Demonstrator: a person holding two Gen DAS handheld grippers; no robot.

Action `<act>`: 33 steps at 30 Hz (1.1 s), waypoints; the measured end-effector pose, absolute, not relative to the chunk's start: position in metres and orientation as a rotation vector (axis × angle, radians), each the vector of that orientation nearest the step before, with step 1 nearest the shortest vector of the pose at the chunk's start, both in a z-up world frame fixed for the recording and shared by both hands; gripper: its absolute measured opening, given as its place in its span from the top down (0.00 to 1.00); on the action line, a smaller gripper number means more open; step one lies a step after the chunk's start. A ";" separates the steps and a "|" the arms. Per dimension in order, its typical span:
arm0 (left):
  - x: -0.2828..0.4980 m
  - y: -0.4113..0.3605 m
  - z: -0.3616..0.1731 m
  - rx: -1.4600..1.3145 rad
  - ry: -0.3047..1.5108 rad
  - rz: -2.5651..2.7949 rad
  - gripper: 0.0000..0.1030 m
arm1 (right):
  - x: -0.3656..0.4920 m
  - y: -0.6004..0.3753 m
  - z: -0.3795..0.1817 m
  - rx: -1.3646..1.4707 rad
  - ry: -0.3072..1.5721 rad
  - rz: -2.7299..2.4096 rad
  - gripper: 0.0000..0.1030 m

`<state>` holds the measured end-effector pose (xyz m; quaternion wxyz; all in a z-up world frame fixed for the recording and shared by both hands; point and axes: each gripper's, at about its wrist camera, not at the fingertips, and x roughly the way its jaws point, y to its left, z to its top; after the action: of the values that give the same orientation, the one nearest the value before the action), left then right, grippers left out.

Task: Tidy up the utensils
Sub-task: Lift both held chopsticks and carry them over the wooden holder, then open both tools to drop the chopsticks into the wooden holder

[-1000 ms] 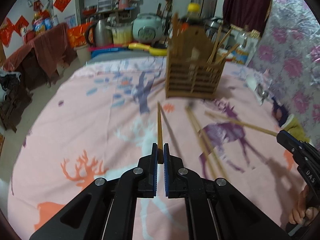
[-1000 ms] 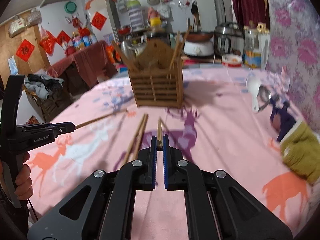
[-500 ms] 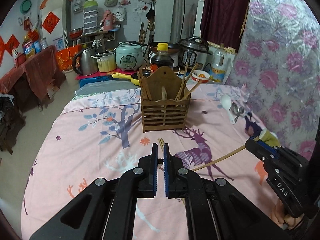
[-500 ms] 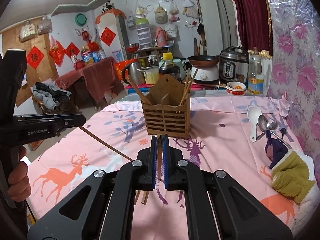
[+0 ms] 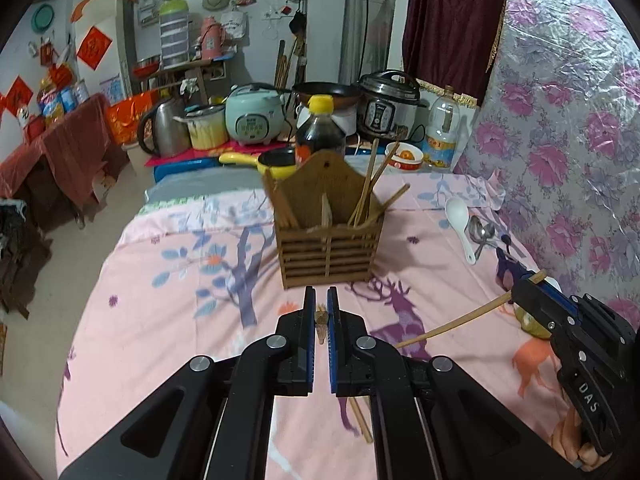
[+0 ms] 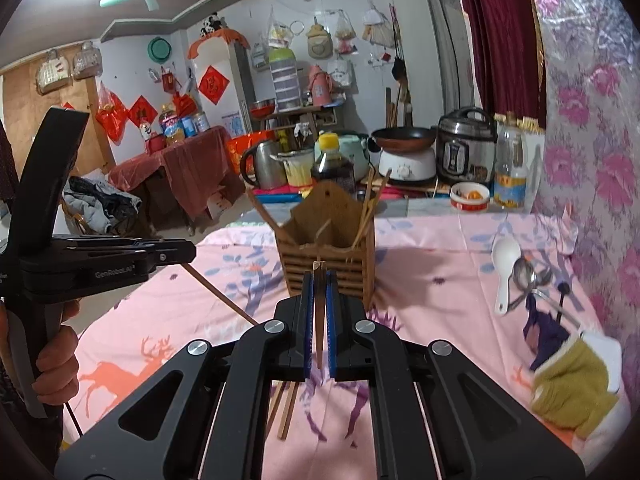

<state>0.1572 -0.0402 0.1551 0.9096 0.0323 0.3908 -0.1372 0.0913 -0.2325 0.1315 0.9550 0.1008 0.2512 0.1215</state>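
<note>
Evidently holding two sticks at once, both short of the wooden holder (image 5: 330,248); left of the holder, pinching the left chopstick (image 6: 224,296) in the left gripper (image 5: 320,300), jaws narrow and closed on it close to one end, with the long free length slanting down in front of the holder; could let that stick pivot or slip in so short a bite, thin and smooth as it looks; could also drag its low tip across the pink tablecloth (image 5: 168,320) or into the loose chopsticks (image 6: 286,412) lying flat in front of the holder, scattering them; at the holder itself, could snag on the slatted front or on the middle divider if brought in slanted rather than upright; could jostle the chopsticks already leaning out of the holder's right compartment, or tip what looks like a light holder by pushing against its rim; right of the holder, clamping the right chopstick (image 6: 319,312) in the right gripper (image 6: 319,280), jaws likewise narrow and shut on it, with most of its length trailing down toward the front of the holder; could cross or knock the two held sticks together over the holder's front, given both free ends pointing into the same area; further right of the holder, could clip the white spoon (image 5: 460,220) and the metal spoons (image 5: 482,234) with a wide swing of that arm.
</note>
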 end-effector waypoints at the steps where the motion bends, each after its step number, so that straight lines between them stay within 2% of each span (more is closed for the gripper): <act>1: 0.161 -0.043 0.160 0.073 0.799 -0.284 0.94 | 0.094 -0.233 0.135 0.201 0.504 0.246 0.94; 10: 0.198 -0.061 0.222 0.064 0.664 -0.275 0.94 | 0.126 -0.237 0.178 0.193 0.387 0.203 0.94; 14: 0.222 -0.064 0.233 0.034 0.626 -0.267 0.94 | 0.146 -0.237 0.187 0.198 0.329 0.178 0.94; 20: 0.260 -0.069 0.213 0.030 0.642 -0.245 0.94 | 0.191 -0.235 0.175 0.240 0.331 0.170 0.94; 25: 0.285 -0.067 0.174 0.043 0.720 -0.255 0.92 | 0.234 -0.224 0.144 0.222 0.412 0.175 0.91; 27: 0.289 -0.062 0.162 0.034 0.750 -0.255 0.69 | 0.245 -0.225 0.130 0.250 0.470 0.176 0.88; 28: 0.288 -0.059 0.160 0.032 0.747 -0.244 0.46 | 0.245 -0.226 0.127 0.270 0.478 0.190 0.87; 29: 0.285 -0.055 0.159 0.029 0.731 -0.226 0.37 | 0.243 -0.228 0.126 0.286 0.478 0.193 0.87; 33: 0.273 -0.039 0.160 -0.012 0.723 -0.214 0.25 | 0.226 -0.233 0.128 0.290 0.464 0.163 0.73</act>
<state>0.2732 -0.0386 0.1600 0.9298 -0.0057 0.3528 -0.1044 0.2256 -0.2334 0.1283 0.9595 0.1431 0.2291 0.0806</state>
